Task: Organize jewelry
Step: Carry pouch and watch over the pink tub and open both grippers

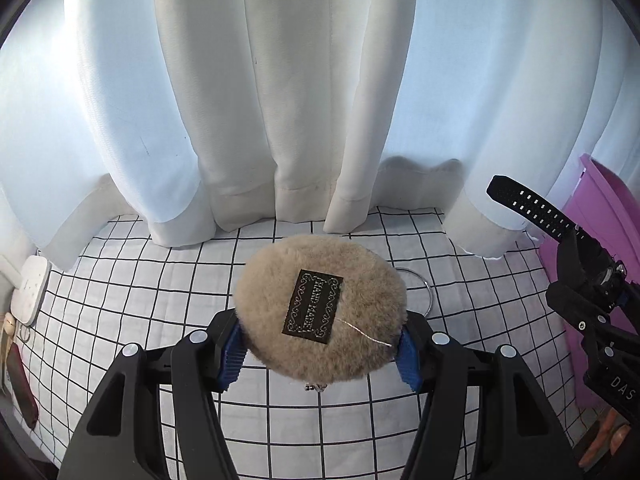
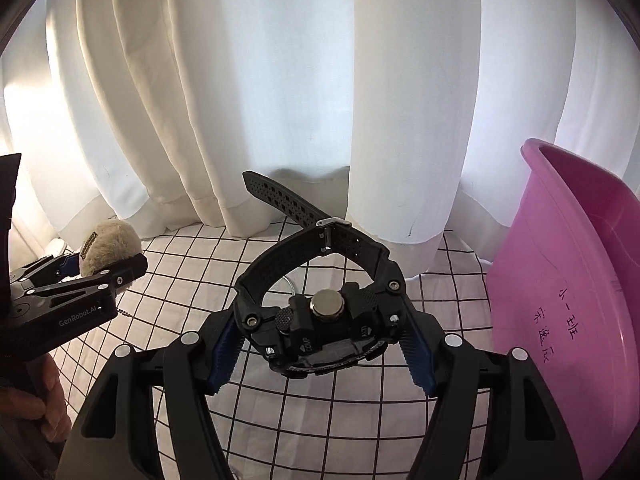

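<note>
Holding two things above a table spread with a white cloth [image 1: 168, 304] ruled in black squares. My left gripper [image 1: 320, 352] has its blue-padded jaws clenched on either side of a round, tan, furry pouch [image 1: 316, 308], which bears a black rectangular label and a thin silvery thread trailing toward the right finger. A short bead chain [image 1: 316, 387] hangs below the pouch. My right gripper [image 2: 320, 354] has its jaws grasping a black wristwatch [image 2: 320, 320] by the case, its perforated strap looping up and away from me. Just behind the pouch, a thin metal ring [image 1: 420, 288] lies flat on the cloth. A pink plastic basin [image 2: 568, 280] with handwritten characters stands to the right. White curtains [image 1: 280, 100] hang behind.
</note>
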Motion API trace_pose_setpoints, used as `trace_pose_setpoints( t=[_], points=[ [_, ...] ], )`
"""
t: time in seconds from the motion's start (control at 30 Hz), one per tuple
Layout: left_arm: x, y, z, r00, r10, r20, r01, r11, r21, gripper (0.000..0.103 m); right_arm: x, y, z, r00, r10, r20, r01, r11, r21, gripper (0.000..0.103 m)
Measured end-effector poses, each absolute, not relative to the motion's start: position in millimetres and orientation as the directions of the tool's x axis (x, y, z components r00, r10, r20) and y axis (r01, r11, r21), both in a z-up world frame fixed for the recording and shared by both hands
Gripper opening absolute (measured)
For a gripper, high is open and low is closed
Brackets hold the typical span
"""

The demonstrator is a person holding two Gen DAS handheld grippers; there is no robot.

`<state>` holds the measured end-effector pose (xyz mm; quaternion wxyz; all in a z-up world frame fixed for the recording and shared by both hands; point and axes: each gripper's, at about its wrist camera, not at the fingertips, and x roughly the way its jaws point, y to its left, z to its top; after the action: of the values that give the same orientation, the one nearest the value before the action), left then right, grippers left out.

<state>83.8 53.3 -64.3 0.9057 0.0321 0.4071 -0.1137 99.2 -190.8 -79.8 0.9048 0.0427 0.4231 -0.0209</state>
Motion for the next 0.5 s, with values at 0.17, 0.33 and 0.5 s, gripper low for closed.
trace_pose_setpoints(
  t=[0.17, 0.33, 0.5],
  points=[
    [73.7, 20.6, -32.4, 0.683, -0.209, -0.7, 0.256, 0.966, -0.038, 0.059, 77.8, -204.8, -41.5, 0.694, -0.013, -0.72, 0.073, 0.996, 0.053, 0.066],
    [60.4, -11.5, -5.1, 0.702, -0.265, -0.661, 0.311, 0.949, -0.049, 0.059, 47.3, -230.9, -2.8, 0.741, -0.047, -0.67, 0.097, 0.995, 0.037, 0.066],
    [46.4, -63.9, 17.1, 0.69, -0.36, -0.628, 0.407, 0.91, -0.074, 0.059, 17.6, -271.1, 26.9, 0.766, -0.104, -0.634, 0.154, 0.988, 0.023, 0.066]
  ],
)
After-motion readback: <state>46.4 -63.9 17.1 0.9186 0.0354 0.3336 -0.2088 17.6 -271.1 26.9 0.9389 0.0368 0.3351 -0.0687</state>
